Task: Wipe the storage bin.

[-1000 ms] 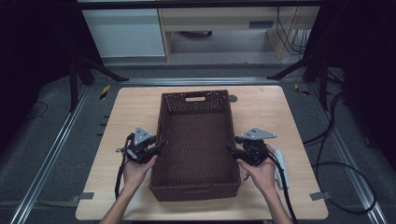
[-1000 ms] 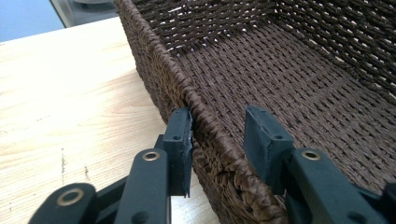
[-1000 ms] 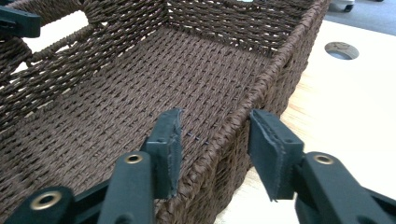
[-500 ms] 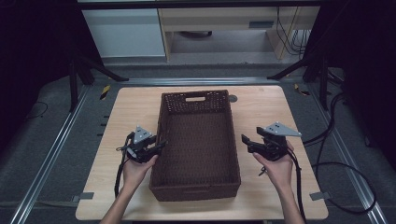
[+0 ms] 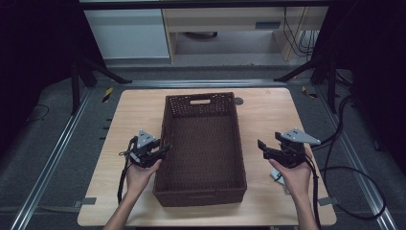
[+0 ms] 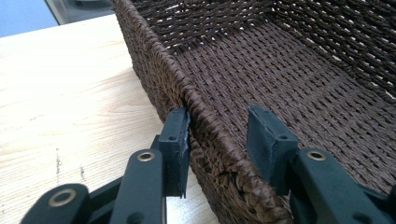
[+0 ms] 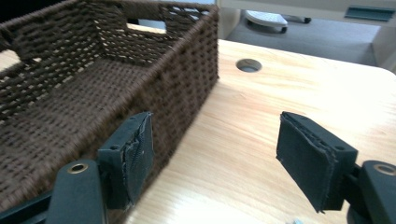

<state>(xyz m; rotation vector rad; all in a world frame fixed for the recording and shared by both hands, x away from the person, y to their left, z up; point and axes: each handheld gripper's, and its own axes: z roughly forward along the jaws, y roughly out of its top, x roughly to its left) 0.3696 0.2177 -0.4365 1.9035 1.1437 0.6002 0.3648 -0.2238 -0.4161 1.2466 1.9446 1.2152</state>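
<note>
Left gripper straddles the basket rim at centre-left, outer pad touching, inner apart — right gripper, centre-right, has just been opening, wide, empty.

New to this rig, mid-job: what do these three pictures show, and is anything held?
A person holds a two-finger gripper in each hand. The high view looks down on the light wooden table; the other two come from cameras riding on the grippers. An empty dark brown woven basket stands there. The left gripper straddles its left wall, one finger touching outside, the other clear inside: no grip. The right gripper, beside the basket, has just been opening, nothing between its fingers.
</note>
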